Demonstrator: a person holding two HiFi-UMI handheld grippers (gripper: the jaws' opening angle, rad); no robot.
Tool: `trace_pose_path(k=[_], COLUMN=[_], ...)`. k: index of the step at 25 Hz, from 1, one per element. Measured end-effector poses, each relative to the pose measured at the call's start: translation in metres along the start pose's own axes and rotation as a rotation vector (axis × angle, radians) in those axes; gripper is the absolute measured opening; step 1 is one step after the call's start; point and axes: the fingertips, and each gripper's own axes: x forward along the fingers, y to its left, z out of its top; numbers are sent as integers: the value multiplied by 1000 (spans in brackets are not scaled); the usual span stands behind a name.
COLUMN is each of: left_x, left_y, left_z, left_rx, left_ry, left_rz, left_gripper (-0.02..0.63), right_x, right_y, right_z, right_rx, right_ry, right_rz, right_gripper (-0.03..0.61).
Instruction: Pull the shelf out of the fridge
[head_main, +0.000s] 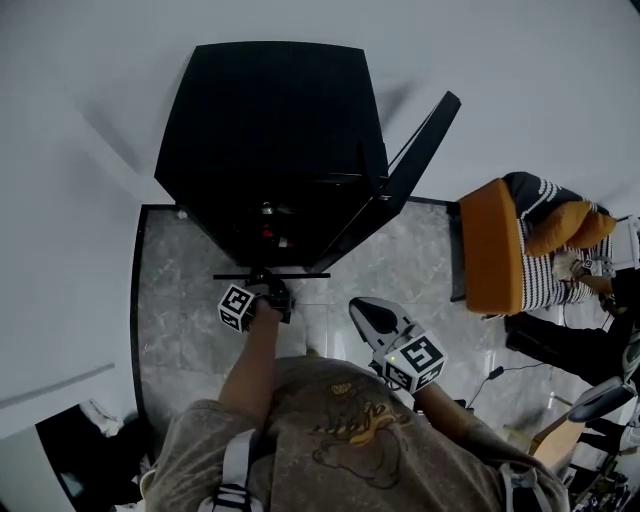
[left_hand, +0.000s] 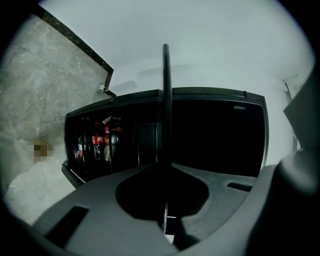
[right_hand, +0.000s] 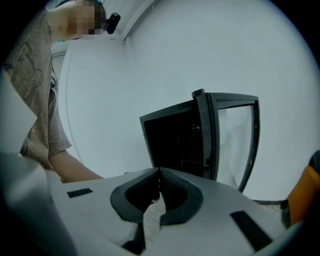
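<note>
A black fridge stands against the white wall with its door swung open to the right. The shelf shows as a thin dark bar just outside the fridge's front, level across the opening. My left gripper is shut on its near edge. In the left gripper view the shelf runs edge-on as a thin dark plate between the jaws, with the fridge and its bottles behind. My right gripper hangs back to the right, shut and empty; its view shows the fridge and door ahead.
An orange chair with a striped cloth and orange cushions stands right of the door. Cables and equipment lie at the lower right. The marble floor has a black border on the left. A dark object sits at the lower left.
</note>
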Motion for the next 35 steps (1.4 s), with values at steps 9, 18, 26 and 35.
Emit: trace_pose_path(k=[9,18,26,35], left_x=[-42,-96,-138,-178], left_y=[-15,-54,-104,-160], left_z=[-5,-11,-17,-27], left_rx=[32,25,15,12], left_ry=[64,100,139,157], left_rz=[-9,-56,-130,-209], left_gripper=[15,15,17,17], right_x=[-18,-37,-44,-55], right_y=[-6,-1,1,-12], right_z=[-6,-5,-6,-6], right_rx=[5,19,32,35], right_ry=[-14,-66,-112,-145], right_rz=[-30,-30,-31,-42], right_gripper=[21,21,21,21])
